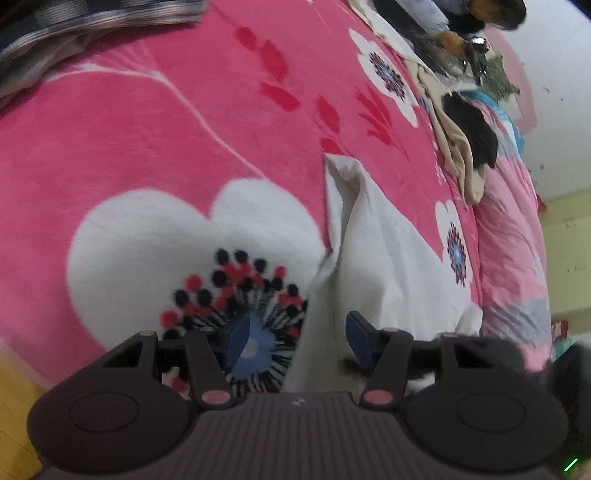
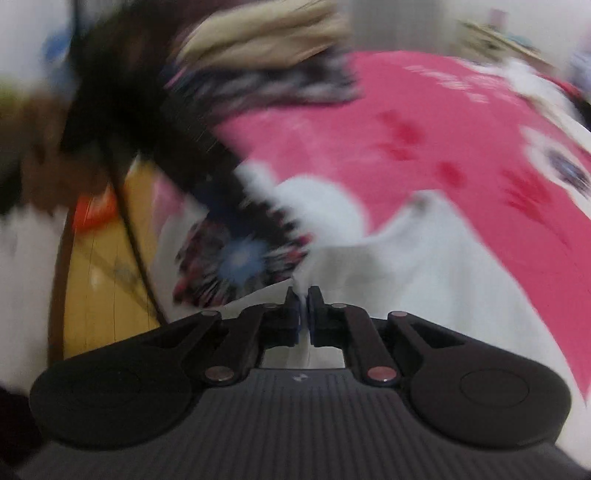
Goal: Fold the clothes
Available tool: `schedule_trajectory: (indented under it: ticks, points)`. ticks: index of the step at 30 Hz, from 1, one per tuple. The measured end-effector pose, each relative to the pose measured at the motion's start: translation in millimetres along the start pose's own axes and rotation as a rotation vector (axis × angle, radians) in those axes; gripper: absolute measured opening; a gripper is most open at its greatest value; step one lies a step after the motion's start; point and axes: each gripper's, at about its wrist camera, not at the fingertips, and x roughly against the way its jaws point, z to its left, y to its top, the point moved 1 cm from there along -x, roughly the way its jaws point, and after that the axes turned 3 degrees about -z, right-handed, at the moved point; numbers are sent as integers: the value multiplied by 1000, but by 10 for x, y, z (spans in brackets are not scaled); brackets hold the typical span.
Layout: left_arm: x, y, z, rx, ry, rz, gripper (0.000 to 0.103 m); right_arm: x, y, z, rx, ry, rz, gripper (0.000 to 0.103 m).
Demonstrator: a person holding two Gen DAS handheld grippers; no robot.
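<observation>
A white garment lies rumpled on a pink flowered blanket. My left gripper is open, its blue pads spread, hovering over the garment's near edge with nothing between them. In the right wrist view, which is blurred by motion, my right gripper is shut on an edge of the white garment, which spreads to the right over the blanket.
A pile of beige and black clothes lies at the blanket's far right edge. A striped dark cloth sits at the far left. A beige and patterned heap lies beyond the right gripper. Yellow floor shows at left.
</observation>
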Motion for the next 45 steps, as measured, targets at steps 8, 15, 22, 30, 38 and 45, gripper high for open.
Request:
schedule_trajectory:
  ticks: [8,15,22,30,38,45]
  points:
    - [105,-37,-37,-42,16,-53,58,85,136,290,2,42,-42,49]
    - [130,-101,-397,-195,3,-104,54,375,-110,-251,-391,-46,-51,32]
    - [-59,-234,-865,-305,-9,-79,54,43,-555,-103,-467,21,102,27]
    - [-494,-457,-1424,-433,-37,-14,54,1249,-1258,-999,-878,-344,-44,32]
    - [-1028,-986,-1976,-543,-73,128,54,1460,-1786,-1963,-1213,-664,-91,65]
    - [-1207,-1375,-2273,-632,-73,224,54,1298,-1659,-1867,-1274,-604,-99,72]
